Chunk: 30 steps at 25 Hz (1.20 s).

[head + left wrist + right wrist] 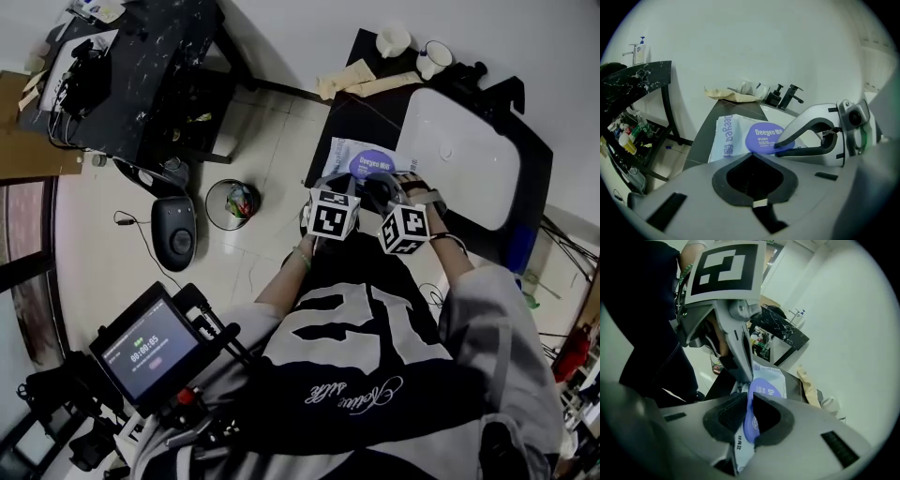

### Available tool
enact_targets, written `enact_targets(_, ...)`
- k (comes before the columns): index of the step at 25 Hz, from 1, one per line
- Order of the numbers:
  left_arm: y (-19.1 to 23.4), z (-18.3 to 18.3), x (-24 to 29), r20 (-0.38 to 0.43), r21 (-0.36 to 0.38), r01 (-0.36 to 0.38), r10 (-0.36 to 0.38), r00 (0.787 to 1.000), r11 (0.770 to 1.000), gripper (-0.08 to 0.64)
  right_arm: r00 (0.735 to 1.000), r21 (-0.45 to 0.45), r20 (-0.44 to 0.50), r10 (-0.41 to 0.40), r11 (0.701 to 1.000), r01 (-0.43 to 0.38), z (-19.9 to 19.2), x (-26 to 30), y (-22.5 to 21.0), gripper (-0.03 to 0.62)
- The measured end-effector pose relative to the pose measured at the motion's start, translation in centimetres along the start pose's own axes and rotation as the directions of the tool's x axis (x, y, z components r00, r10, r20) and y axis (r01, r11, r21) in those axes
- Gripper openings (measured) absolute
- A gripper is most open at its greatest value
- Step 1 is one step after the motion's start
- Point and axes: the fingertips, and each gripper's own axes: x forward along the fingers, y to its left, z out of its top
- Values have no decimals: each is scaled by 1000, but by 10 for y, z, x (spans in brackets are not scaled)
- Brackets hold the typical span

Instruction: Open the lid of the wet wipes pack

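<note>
The wet wipes pack [345, 152] [725, 138] [771, 379] lies flat on the dark counter [328, 131], its round purple lid [373, 163] [764, 135] [751, 414] facing up. My right gripper [392, 190] [780, 146] [749, 398] is shut on the lid's near edge; the purple disc stands between its two pads. My left gripper [354, 192] [751, 154] [744, 376] is shut, its tips down at the pack's near edge just beside the lid. Whether they touch the pack is hidden. Both marker cubes hang close together over the pack in the head view.
A white basin [459, 155] and black tap [787, 96] sit right of the pack. Two cups [394, 39] and crumpled brown paper [361, 80] lie at the counter's back. On the floor left are a bin [232, 203] and a black marble table [141, 66].
</note>
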Motion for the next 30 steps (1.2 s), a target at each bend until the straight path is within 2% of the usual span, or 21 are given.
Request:
enact_targets(5, 0, -2, 2, -19, 17, 0, 0, 1000, 1000, -2, 1000, 172, 13, -28, 985, 26, -1, 1, -5, 38)
enact_targets(9, -1, 1, 6, -21, 50, 1, 0, 1000, 999, -2, 997, 260, 70, -32, 966, 12, 0, -3, -15, 38)
enact_targets(15, -10, 1, 7, -33, 105, -5, 9, 999, 994, -2, 994, 288, 105, -17, 958, -14, -3, -9, -21, 40)
enact_targets(21, -6, -3, 6, -47, 93, 10, -6, 999, 996, -2, 990, 266, 142, -7, 964, -32, 2, -5, -21, 40)
enact_targets(23, -5, -3, 5, -50, 99, 5, 0, 999, 995, -2, 981, 279, 190, -32, 960, -23, 10, -11, -28, 40)
enact_targets(26, -7, -2, 5, -49, 107, 1, 4, 999, 994, -2, 961, 308, 250, -116, 951, 35, 23, -29, -55, 38)
enact_targets(30, -6, -3, 4, -47, 100, 5, -1, 999, 995, -2, 947, 376, 242, -214, 920, 112, 24, -33, -105, 31)
